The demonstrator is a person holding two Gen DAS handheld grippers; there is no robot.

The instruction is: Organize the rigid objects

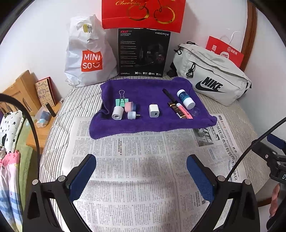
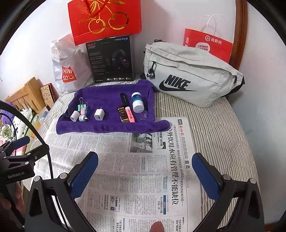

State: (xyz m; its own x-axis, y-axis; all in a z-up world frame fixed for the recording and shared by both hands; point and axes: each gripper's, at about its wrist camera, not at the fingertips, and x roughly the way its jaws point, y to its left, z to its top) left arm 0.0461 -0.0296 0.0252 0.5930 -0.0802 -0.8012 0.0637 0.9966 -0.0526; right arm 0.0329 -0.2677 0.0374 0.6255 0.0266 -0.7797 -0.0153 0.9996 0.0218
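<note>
White Miniso bag (image 1: 85,58), black headset box (image 1: 143,53), red gift bag (image 1: 143,14), grey Nike bag (image 1: 211,75), newspaper (image 1: 134,169), striped bed (image 2: 223,121), wooden shelf (image 1: 23,89).

Bare newspaper (image 1: 135,171) gives open passage; purple towel (image 1: 143,89) beyond is crowded.

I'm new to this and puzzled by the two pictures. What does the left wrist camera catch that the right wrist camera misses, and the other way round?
Only the left wrist view: the left gripper, open over the newspaper, and small blue boxes on the wooden shelf.

Only the right wrist view: the right gripper, also open, with a fingertip at the bottom edge.

Both: the purple towel carrying the white charger, binder clip and bottle, plus the Nike bag.
</note>
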